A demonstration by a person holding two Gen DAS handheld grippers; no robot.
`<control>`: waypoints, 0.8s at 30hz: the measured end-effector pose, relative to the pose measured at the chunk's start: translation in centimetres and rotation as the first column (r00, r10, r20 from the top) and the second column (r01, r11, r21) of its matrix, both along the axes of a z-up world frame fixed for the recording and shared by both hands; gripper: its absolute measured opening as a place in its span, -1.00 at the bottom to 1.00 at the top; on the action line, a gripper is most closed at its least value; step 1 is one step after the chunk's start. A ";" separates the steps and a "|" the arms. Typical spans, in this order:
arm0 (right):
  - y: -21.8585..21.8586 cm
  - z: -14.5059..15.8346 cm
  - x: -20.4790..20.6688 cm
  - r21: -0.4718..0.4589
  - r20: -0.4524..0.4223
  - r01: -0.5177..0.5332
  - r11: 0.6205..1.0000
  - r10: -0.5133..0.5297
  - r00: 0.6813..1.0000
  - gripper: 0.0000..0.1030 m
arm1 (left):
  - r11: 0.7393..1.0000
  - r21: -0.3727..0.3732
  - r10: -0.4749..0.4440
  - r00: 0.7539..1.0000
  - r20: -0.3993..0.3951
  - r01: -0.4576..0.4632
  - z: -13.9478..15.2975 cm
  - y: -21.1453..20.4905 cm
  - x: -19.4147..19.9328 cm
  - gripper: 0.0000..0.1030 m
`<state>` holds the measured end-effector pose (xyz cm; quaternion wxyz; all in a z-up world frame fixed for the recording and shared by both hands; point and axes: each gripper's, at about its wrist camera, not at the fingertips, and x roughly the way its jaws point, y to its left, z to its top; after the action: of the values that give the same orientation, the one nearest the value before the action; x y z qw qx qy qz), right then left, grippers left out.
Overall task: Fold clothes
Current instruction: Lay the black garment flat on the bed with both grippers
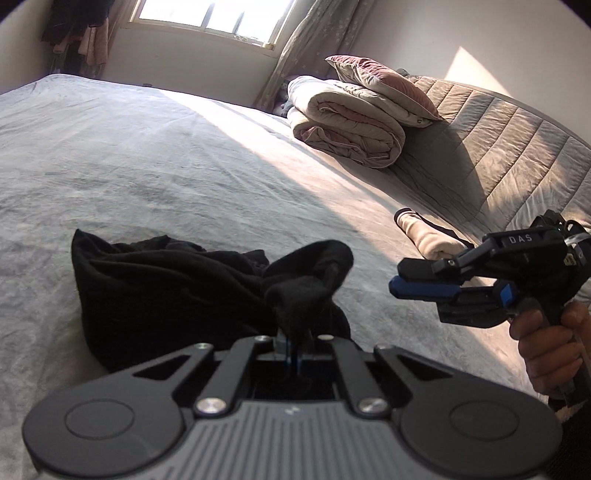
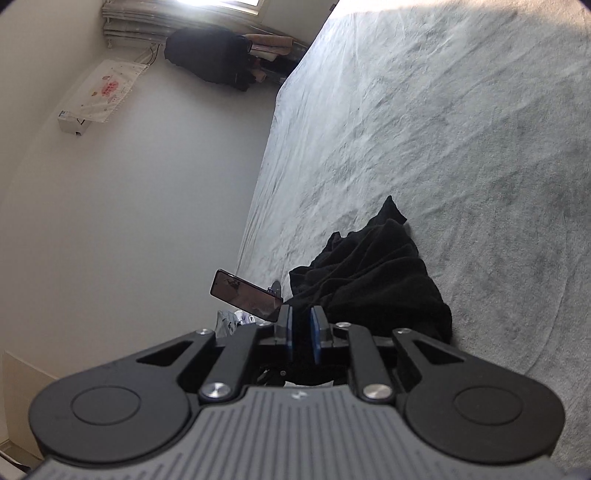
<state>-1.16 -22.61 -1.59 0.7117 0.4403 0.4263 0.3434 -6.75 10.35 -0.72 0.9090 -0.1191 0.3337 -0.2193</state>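
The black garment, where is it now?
In the left wrist view the black garment lies low and left on the grey bed, one bunched end pinched in the left claw.

You face a wide bed (image 1: 147, 155) under a grey sheet, sunlight falling across it from the window (image 1: 214, 14) ahead. A folded quilt (image 1: 343, 122) and pillow (image 1: 384, 85) rest against the padded headboard (image 1: 491, 147). Clothes hang in the corner (image 1: 77, 33); an air conditioner (image 2: 99, 96) is mounted on the pale wall (image 2: 129, 221).
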 end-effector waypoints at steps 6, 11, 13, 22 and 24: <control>0.9 -0.9 0.6 -0.127 0.013 0.042 0.991 -0.041 0.999 -0.10 | 0.994 0.028 0.106 0.994 -0.027 -0.105 -1.0 5.8 -1.4 -0.96; 2.4 -1.5 1.5 -0.215 -0.008 0.048 0.975 -0.051 0.999 -0.10 | 0.983 0.038 0.183 0.978 -0.099 -0.180 -3.1 9.9 -2.6 -0.96; 3.2 -1.7 2.0 -0.235 -0.012 0.054 0.971 -0.058 0.998 -0.10 | 0.976 0.055 0.216 0.968 -0.125 -0.211 -3.7 11.3 -2.7 -0.96; 8.6 -4.3 6.9 -0.312 -0.068 0.081 0.947 -0.107 0.992 -0.10 | 0.877 0.260 0.433 0.899 -0.064 -0.404 -4.3 15.6 -3.0 -0.95; 10.0 -5.6 8.0 -0.308 -0.099 0.083 0.948 -0.118 0.988 -0.10 | 0.879 0.248 0.436 0.897 -0.075 -0.406 -4.4 16.0 -2.8 -0.95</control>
<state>6.87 -12.61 -7.22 0.7613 0.3664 0.4915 0.2110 -9.51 26.33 -5.11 0.9191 -0.0984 0.3803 0.0315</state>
